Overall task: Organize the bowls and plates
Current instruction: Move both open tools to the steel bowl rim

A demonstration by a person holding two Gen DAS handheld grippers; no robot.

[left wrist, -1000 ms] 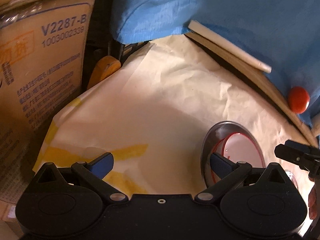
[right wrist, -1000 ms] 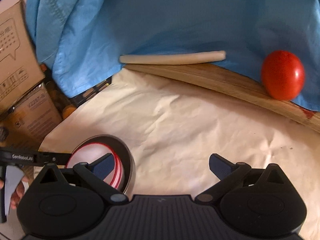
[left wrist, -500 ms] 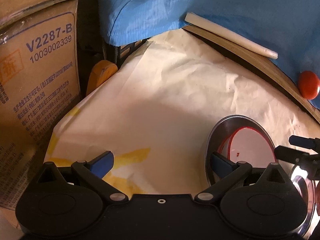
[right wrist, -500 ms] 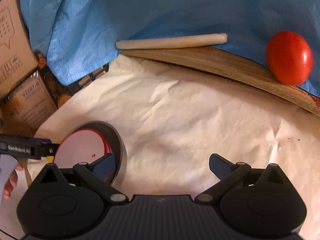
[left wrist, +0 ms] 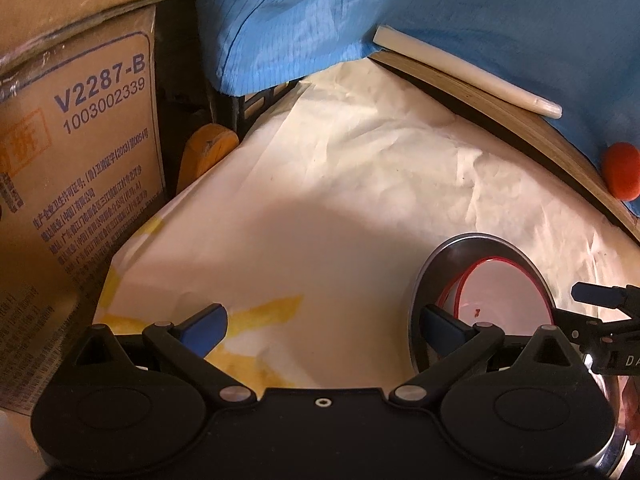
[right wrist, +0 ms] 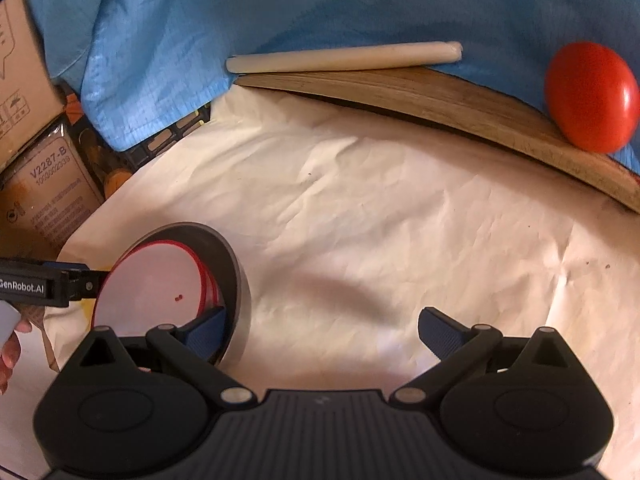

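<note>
On the counter [right wrist: 400, 208], covered in creased cream paper:

- Bowl [right wrist: 234, 268]: metal, grey outside, tilted on edge toward the left of the right wrist view. In the left wrist view it [left wrist: 448, 256] sits at lower right.
- Plates [right wrist: 152, 280]: white with red rims, at least two, nested inside the bowl and leaning. Also seen as plates [left wrist: 504, 292] from the left wrist.
- Left gripper [left wrist: 324, 326]: jaws wide apart, nothing between them; its right fingertip [left wrist: 438, 322] lies in front of the bowl's rim. Whether it touches cannot be told.
- Right gripper [right wrist: 320, 330]: jaws wide apart, nothing held; its left fingertip [right wrist: 206, 332] overlaps the bowl's opening.
- Tomato [right wrist: 592, 96]: red, at far right, against the board's far edge.
- Board [right wrist: 460, 108]: wooden, along the back of the paper.
- Stick [right wrist: 344, 56]: pale, cylindrical, lying behind the board.
- Cloth [right wrist: 320, 4]: blue, draped across the back.
- Box [left wrist: 80, 160]: cardboard, printed "V2287-B", off the left edge of the counter.
</note>
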